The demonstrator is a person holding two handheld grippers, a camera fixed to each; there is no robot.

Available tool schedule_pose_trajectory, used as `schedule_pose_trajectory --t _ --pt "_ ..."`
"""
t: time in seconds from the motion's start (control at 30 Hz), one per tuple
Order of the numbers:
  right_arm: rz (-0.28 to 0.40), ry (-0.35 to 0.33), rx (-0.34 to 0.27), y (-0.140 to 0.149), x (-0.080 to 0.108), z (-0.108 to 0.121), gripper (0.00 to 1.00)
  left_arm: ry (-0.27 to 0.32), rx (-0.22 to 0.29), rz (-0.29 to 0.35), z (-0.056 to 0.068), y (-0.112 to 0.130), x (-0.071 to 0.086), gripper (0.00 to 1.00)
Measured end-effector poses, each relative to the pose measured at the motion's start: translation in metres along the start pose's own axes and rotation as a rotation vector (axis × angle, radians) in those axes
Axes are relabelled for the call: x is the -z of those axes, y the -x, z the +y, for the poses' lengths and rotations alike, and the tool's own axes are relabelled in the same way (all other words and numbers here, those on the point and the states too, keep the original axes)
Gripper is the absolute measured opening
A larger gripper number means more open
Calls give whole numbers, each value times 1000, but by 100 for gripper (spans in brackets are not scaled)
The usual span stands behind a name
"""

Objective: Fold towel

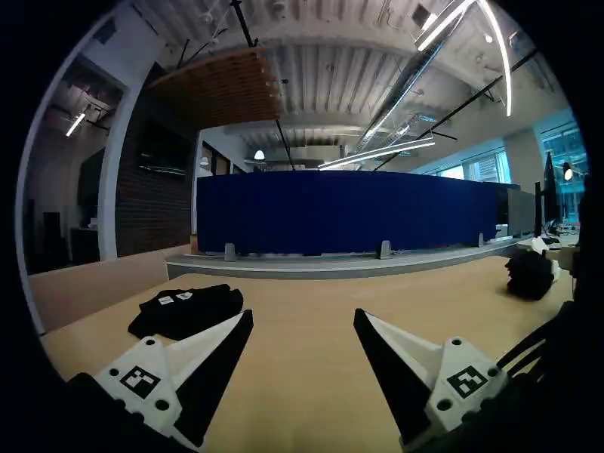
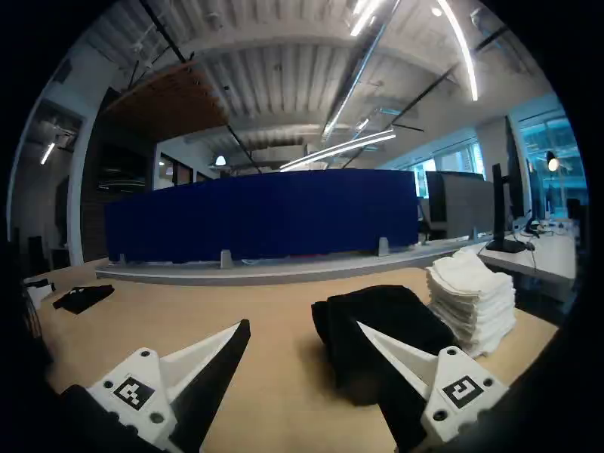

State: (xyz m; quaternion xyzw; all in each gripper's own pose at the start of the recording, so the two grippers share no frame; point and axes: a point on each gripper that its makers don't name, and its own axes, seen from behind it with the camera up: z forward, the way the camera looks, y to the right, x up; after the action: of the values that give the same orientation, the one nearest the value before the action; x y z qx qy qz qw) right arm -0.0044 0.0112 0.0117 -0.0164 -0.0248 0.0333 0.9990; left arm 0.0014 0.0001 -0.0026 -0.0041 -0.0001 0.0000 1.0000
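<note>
Over open table [image 1: 302, 377] | left gripper [image 1: 302, 311] gaping | right gripper [image 2: 302, 324] gaping beside black towels [image 2: 377, 309]

Black towel pile [image 2: 377, 321] — near corner hidden behind the right tongs [image 2: 302, 324]; far dark bundle [image 1: 530, 273] — unclear.

No legible text or numbers.

Open office around a pale wooden table [image 1: 317, 355]
The table runs back to a long blue partition [image 1: 340, 211] on grey feet; a monitor [image 2: 504, 189] stands on a white desk [image 2: 555, 260] at right, strip lights [image 2: 462, 53] overhead, brick wall [image 1: 155, 219] at left
</note>
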Motion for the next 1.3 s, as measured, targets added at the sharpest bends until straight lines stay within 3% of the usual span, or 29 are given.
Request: schedule_pose_trajectory --t 0.5,1.3 --pt "35 -4 74 -1 6 -8 100 0 0 0 0 1 0 99" --pt "49 -24 66 -4 10 -7 100 0 0 0 1 1 0 99"
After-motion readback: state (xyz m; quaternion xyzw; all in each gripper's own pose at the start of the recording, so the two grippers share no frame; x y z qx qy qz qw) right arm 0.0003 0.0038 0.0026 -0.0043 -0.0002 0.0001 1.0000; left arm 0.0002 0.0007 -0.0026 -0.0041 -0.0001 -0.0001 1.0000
